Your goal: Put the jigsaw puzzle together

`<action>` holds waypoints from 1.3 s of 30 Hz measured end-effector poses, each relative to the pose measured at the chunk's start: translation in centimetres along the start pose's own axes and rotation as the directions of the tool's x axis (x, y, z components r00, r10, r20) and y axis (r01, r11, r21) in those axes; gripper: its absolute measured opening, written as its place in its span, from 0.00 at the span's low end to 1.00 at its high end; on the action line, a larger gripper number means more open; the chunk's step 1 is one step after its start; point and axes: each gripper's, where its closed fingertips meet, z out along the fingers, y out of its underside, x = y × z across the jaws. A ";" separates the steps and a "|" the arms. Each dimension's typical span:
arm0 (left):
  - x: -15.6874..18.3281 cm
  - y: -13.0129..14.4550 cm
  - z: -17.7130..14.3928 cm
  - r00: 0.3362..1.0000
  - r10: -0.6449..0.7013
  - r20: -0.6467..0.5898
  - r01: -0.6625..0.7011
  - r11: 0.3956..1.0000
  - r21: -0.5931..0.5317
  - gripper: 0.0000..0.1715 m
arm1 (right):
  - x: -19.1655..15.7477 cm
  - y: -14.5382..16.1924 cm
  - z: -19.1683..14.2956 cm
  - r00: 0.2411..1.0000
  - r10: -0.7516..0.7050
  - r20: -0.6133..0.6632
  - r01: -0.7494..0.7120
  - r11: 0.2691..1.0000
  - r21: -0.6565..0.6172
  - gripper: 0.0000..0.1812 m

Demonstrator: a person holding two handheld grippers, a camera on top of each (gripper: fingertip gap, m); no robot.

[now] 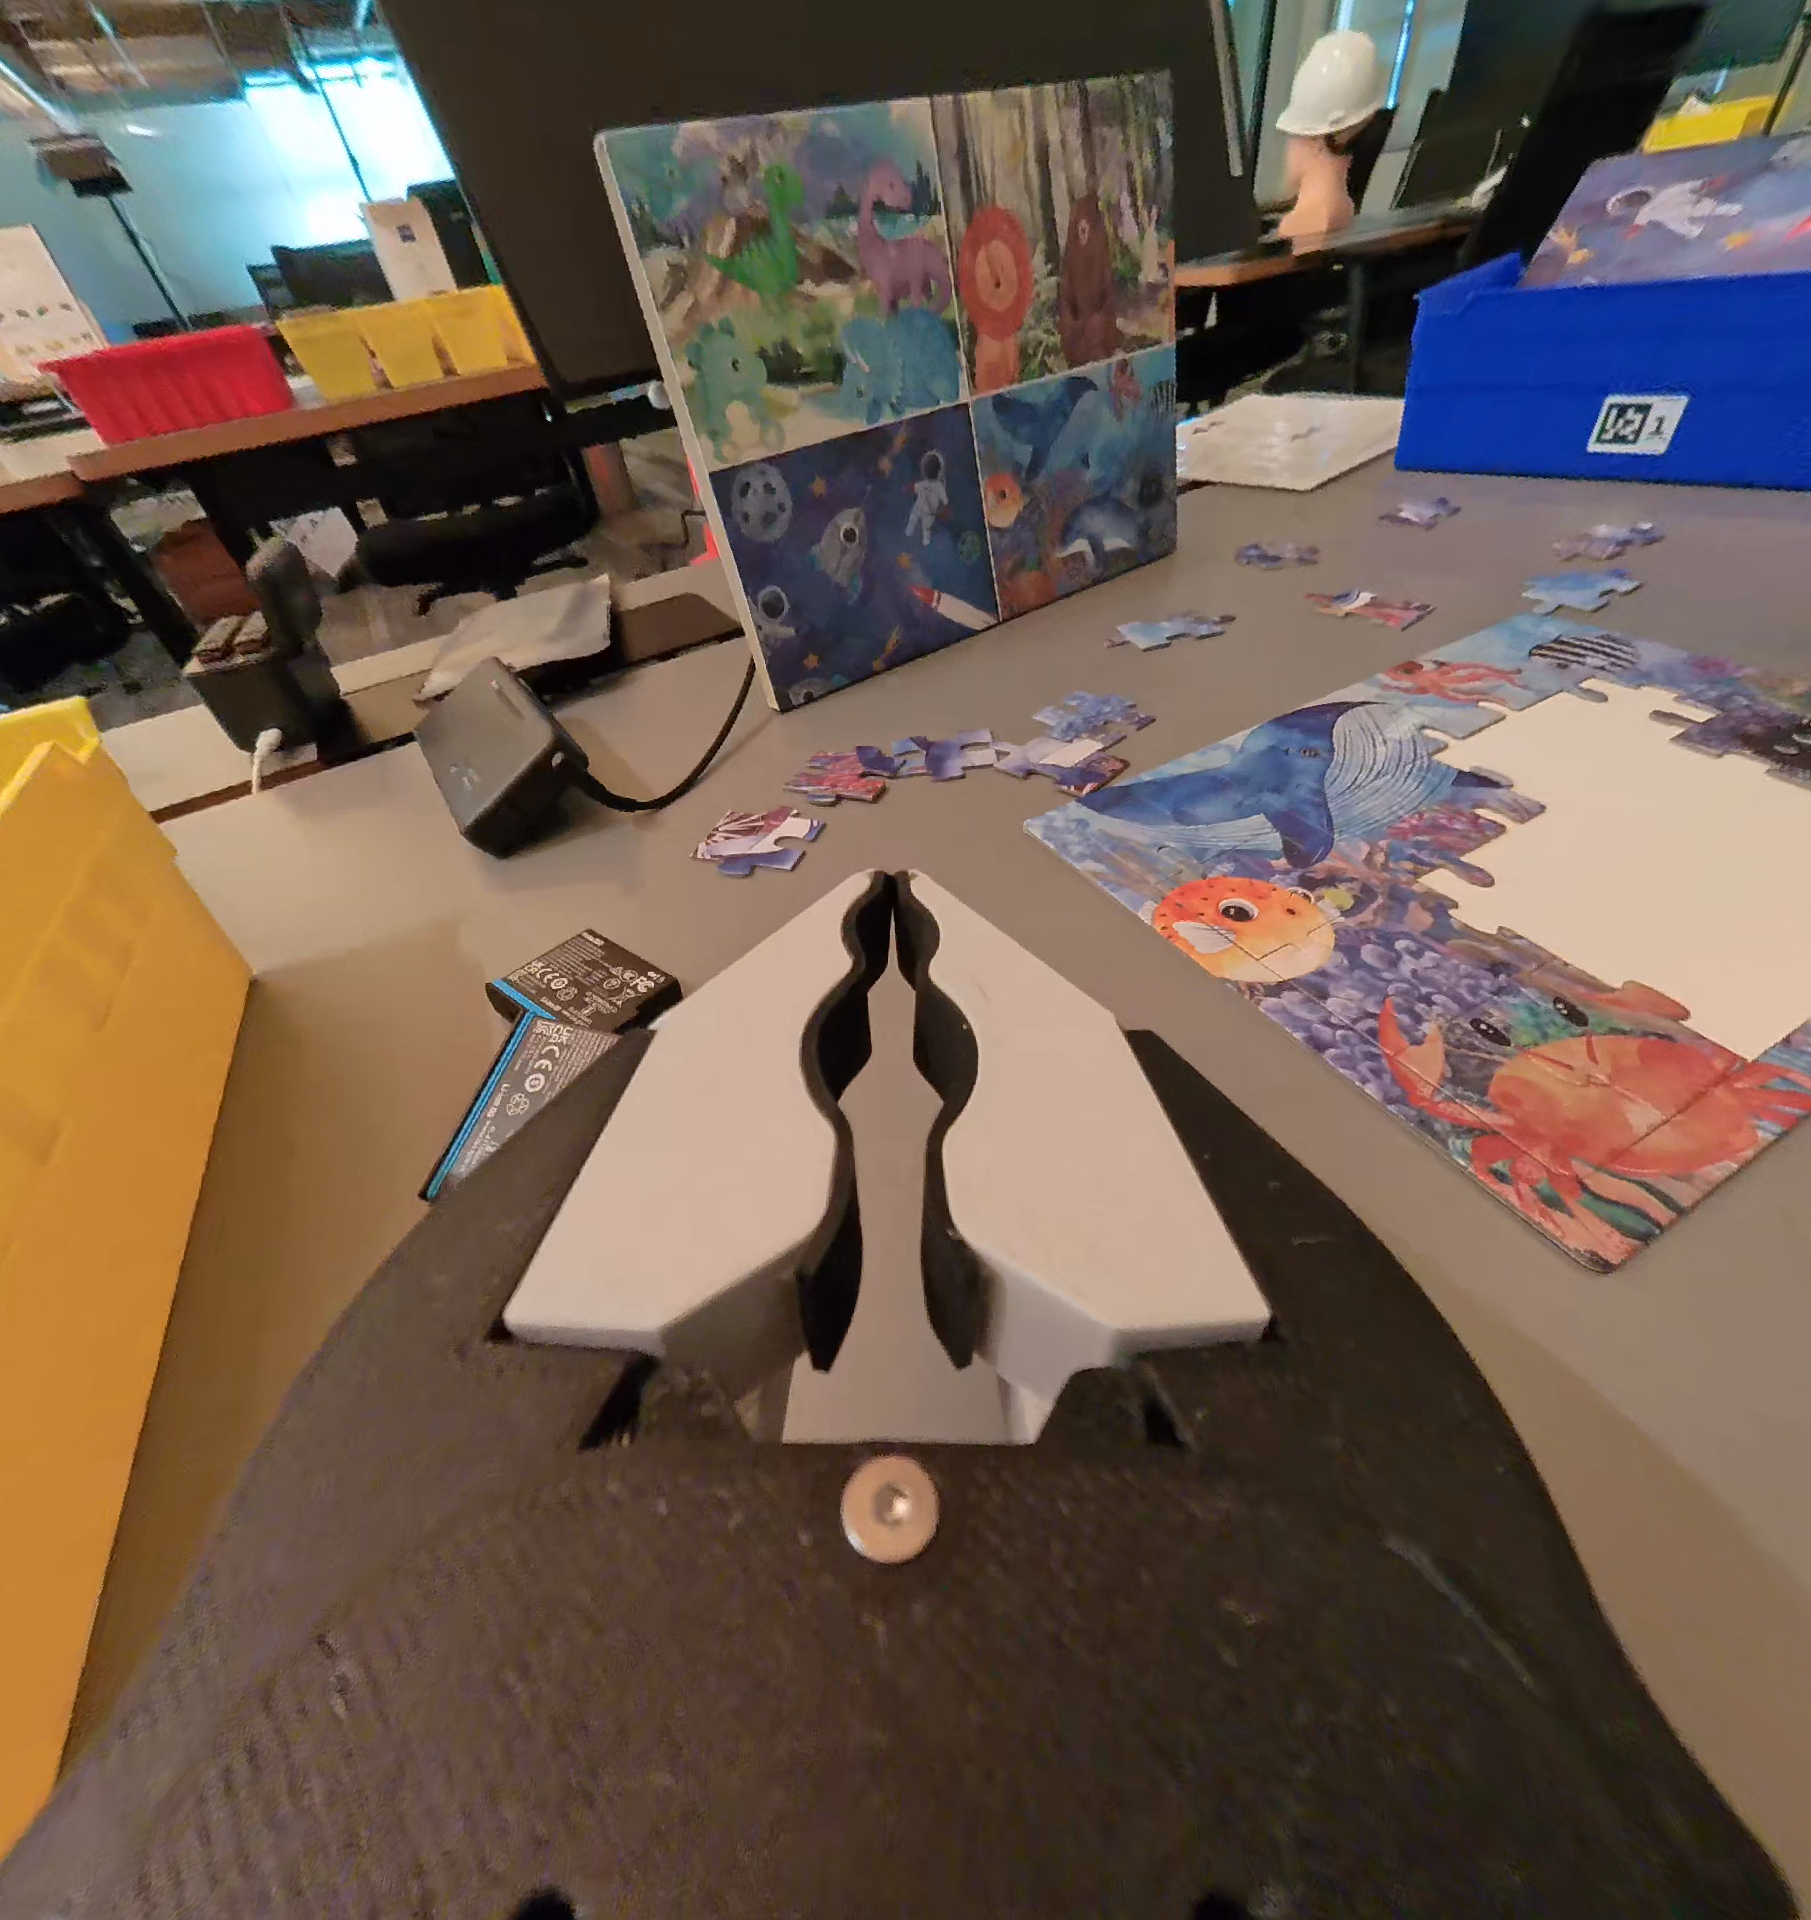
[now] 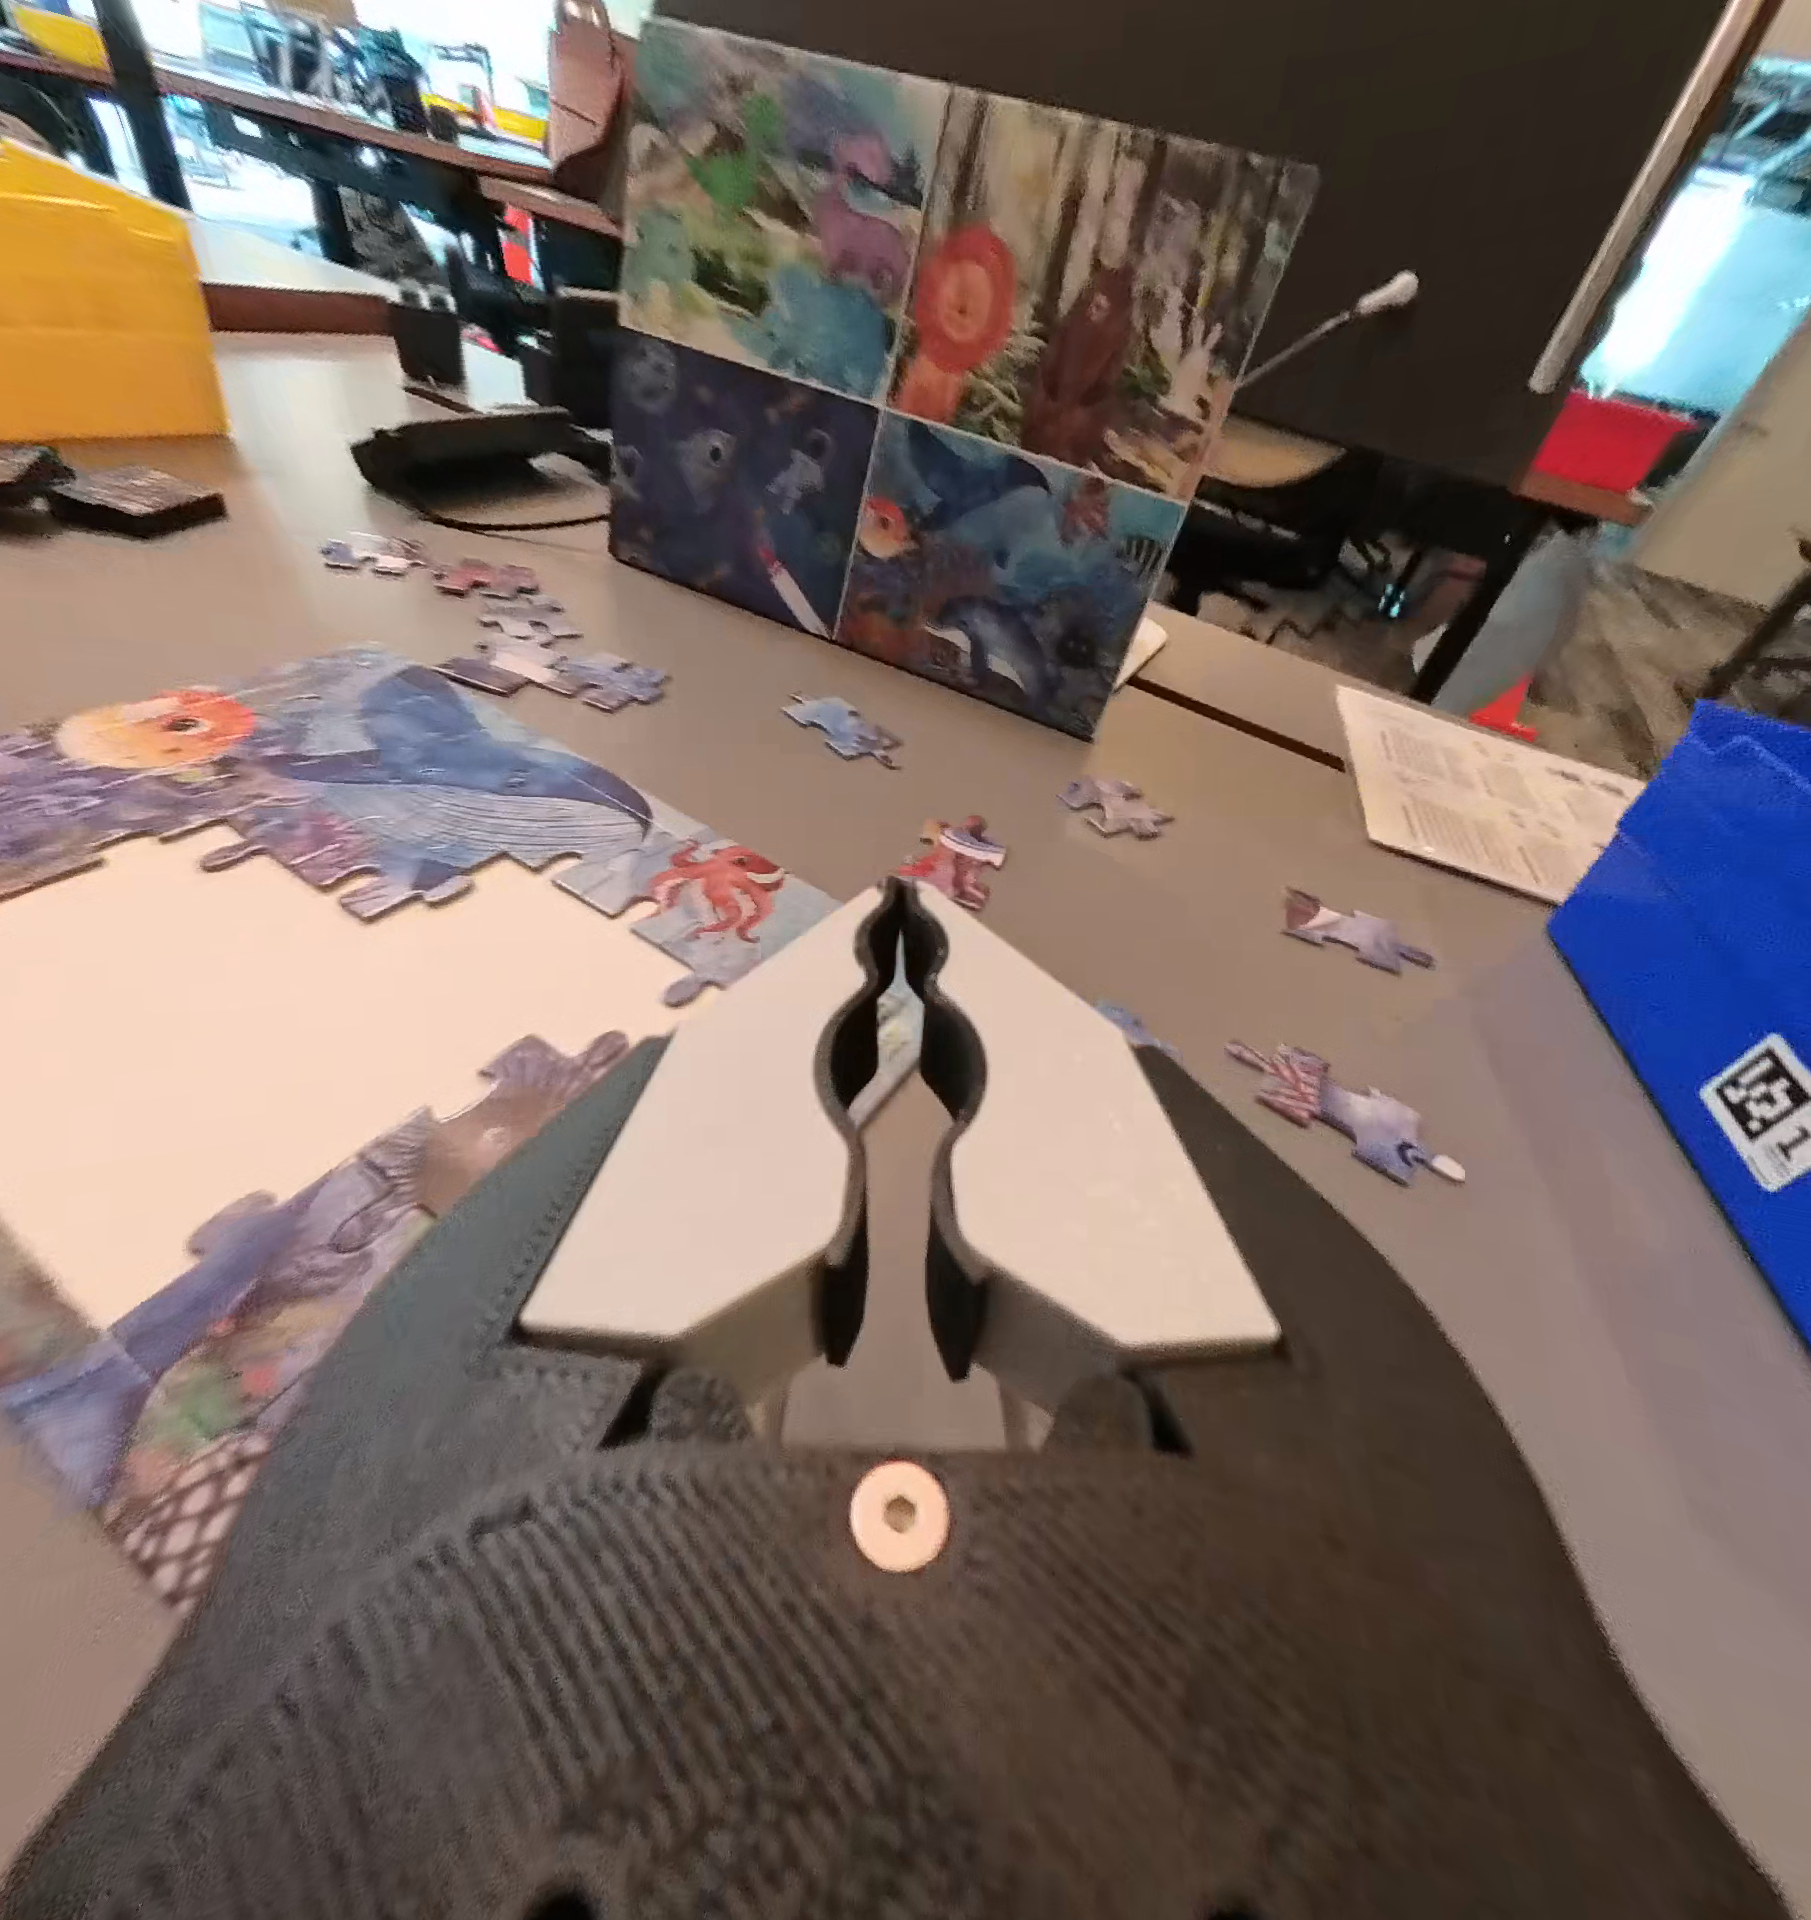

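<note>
A partly built sea-scene jigsaw puzzle [image 1: 1316, 769] lies on the grey table, with a whale, an orange fish and a crab around a bare white middle [image 1: 1628, 883]. Several loose pieces [image 1: 942, 753] lie beyond it. My left gripper [image 1: 896, 881] is shut and empty, to the left of the puzzle and just short of a loose piece [image 1: 761, 840]. My right gripper [image 2: 896, 888] is shut over the puzzle's [image 2: 444, 769] right edge near the red octopus, with a red-and-white loose piece [image 2: 958, 852] just past its tips. More loose pieces [image 2: 1342, 1112] lie to its right.
A picture board [image 1: 901, 384] stands upright at the back, also in the right wrist view [image 2: 932, 395]. A yellow bin [image 1: 49, 1039] is at the left and a blue bin [image 1: 1628, 384] at the right. Two batteries [image 1: 568, 997], a black box with a cable [image 1: 496, 758] and a paper sheet [image 2: 1483, 800] lie on the table.
</note>
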 end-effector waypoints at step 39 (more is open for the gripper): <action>3.9 -2.9 6.9 0.986 -0.111 -0.121 0.113 0.993 0.014 0.00 | 2.1 1.0 0.3 0.978 0.200 -0.063 -0.204 0.978 -0.049 0.00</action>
